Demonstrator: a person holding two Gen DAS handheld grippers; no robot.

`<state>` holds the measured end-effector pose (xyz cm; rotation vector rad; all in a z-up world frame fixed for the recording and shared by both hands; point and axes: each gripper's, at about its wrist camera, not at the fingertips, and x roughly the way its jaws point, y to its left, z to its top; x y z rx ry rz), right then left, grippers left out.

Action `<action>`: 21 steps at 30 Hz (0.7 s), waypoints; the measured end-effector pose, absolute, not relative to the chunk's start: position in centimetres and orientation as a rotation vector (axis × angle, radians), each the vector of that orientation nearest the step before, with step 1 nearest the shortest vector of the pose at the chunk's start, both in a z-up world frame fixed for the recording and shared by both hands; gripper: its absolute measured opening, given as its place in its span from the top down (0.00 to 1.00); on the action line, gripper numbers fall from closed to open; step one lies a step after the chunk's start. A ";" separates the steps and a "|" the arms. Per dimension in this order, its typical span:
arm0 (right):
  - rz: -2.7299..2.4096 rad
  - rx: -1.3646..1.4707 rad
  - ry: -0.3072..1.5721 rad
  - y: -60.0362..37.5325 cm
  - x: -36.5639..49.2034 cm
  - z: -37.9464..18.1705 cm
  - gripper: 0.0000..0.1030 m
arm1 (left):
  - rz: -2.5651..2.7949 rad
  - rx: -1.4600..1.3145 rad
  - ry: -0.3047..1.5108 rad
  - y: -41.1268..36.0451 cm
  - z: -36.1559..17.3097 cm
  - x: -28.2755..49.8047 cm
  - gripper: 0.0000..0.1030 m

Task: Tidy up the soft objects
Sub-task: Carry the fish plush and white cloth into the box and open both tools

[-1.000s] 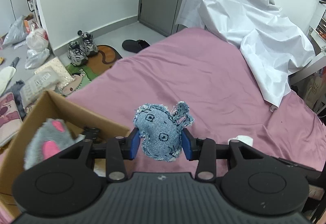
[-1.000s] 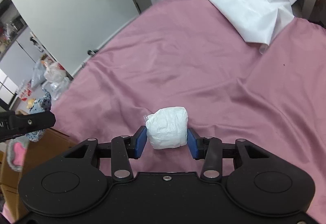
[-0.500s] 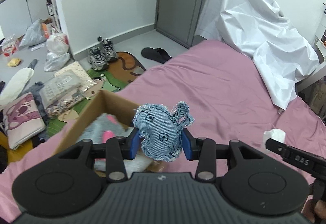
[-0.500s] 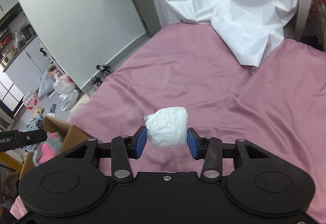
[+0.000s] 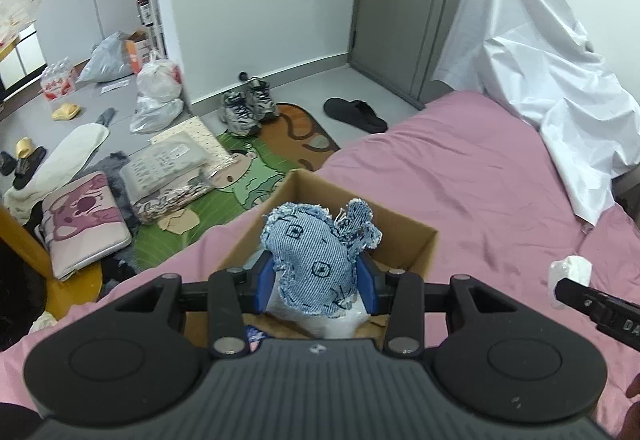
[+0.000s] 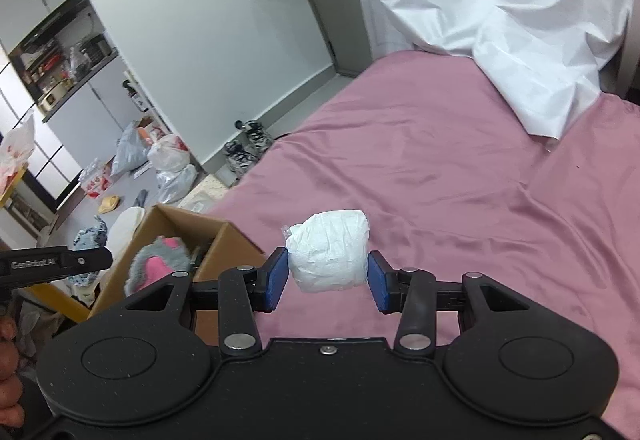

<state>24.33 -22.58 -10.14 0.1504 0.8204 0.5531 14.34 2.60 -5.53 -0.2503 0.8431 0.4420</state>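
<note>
My left gripper [image 5: 316, 286] is shut on a blue denim stuffed toy [image 5: 316, 260] and holds it above the open cardboard box [image 5: 416, 236] at the bed's left edge. My right gripper [image 6: 328, 280] is shut on a white crumpled soft bundle [image 6: 328, 252] above the pink bedsheet [image 6: 460, 176]. In the right wrist view the box [image 6: 224, 248] lies to the left with a grey and pink plush [image 6: 156, 266] inside, and the left gripper's finger [image 6: 56, 262] reaches over it. The right gripper's finger [image 5: 596, 306] and the bundle [image 5: 570, 270] show at the right of the left wrist view.
A white sheet [image 5: 540, 80] drapes over the bed's far end. The floor on the left holds sneakers [image 5: 248, 106], a black slipper [image 5: 356, 114], plastic bags [image 5: 158, 96], packaged items [image 5: 172, 164] and a pink pouch [image 5: 84, 220].
Both grippers have risen and shifted left with their loads. The denim toy now hangs over the box opening, and the box has come into the right wrist view.
</note>
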 end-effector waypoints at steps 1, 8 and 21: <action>0.561 0.150 0.817 -22.4 24.2 -10.0 0.59 | 0.447 -0.254 0.845 3.0 -5.6 14.2 0.59; 0.604 0.137 0.795 -20.6 23.4 -9.1 0.59 | 0.468 -0.276 0.868 4.9 -6.2 13.2 0.59; 0.659 0.104 0.781 -16.9 22.5 -8.3 0.59 | 0.463 -0.326 0.952 7.6 -8.6 11.9 0.56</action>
